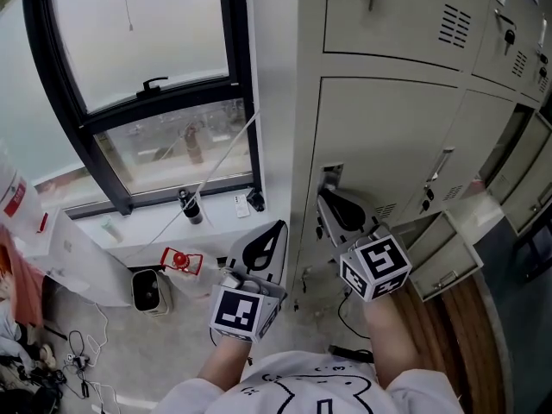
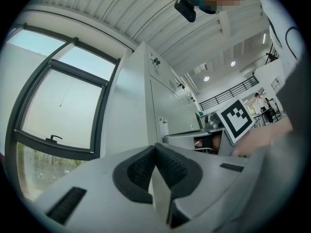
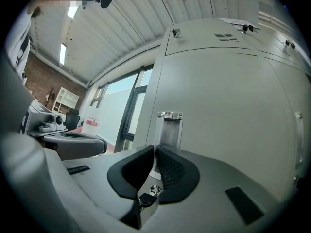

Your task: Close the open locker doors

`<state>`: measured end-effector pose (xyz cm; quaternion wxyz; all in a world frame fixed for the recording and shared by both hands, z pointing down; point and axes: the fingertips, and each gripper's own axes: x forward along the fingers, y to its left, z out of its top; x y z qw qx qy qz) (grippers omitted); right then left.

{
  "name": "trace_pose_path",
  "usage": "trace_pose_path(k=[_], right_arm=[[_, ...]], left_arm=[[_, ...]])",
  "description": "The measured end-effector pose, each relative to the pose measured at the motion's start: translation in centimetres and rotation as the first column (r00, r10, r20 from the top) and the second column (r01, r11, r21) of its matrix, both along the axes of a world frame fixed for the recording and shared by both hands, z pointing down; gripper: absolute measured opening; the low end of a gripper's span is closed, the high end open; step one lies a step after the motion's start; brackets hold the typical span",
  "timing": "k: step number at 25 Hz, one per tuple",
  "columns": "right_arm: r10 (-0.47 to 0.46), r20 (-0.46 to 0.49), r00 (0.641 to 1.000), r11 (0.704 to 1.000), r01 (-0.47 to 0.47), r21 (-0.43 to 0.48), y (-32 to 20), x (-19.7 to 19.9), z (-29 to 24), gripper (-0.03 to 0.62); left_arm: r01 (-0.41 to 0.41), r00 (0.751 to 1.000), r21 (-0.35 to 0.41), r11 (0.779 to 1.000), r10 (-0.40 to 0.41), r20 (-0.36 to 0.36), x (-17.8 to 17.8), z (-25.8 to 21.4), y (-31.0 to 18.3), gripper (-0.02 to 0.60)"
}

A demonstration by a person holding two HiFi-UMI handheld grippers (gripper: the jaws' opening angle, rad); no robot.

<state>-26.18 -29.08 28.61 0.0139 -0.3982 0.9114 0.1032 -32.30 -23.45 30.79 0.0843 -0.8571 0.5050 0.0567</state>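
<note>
A bank of pale grey lockers (image 1: pixel 388 24) fills the right of the head view. My right gripper (image 1: pixel 329 199) is shut and empty, its tips just short of the recessed metal handle (image 1: pixel 332 175) of a tall closed door (image 1: pixel 379 136). In the right gripper view that handle (image 3: pixel 169 127) stands right beyond the gripper (image 3: pixel 154 149), with a key (image 3: pixel 154 190) in a lock below. Further right a small door (image 1: pixel 444 261) hangs open, and another locker (image 1: pixel 509 149) shows a dark opening. My left gripper (image 1: pixel 271 231) is shut and empty beside the locker's left side, pointing along it (image 2: pixel 155 147).
A black-framed window (image 1: pixel 147 84) takes up the left. On its sill stand a dark bottle (image 1: pixel 190 205) and a red object (image 1: pixel 179 260). A white appliance (image 1: pixel 147 290) and loose cables (image 1: pixel 82 352) lie on the floor below. Wood flooring (image 1: pixel 440 326) runs before the lockers.
</note>
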Motion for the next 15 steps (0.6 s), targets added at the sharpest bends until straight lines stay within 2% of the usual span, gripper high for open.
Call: trace_pose_path(k=[15], right_arm=[[0.048,-0.010,0.999,0.999,-0.048,-0.017,-0.15,0.01,0.02,0.035]], left_arm=[[-0.035,0.999,-0.001,0.999,0.035,-0.001,0.47,0.20,-0.09,0.012]])
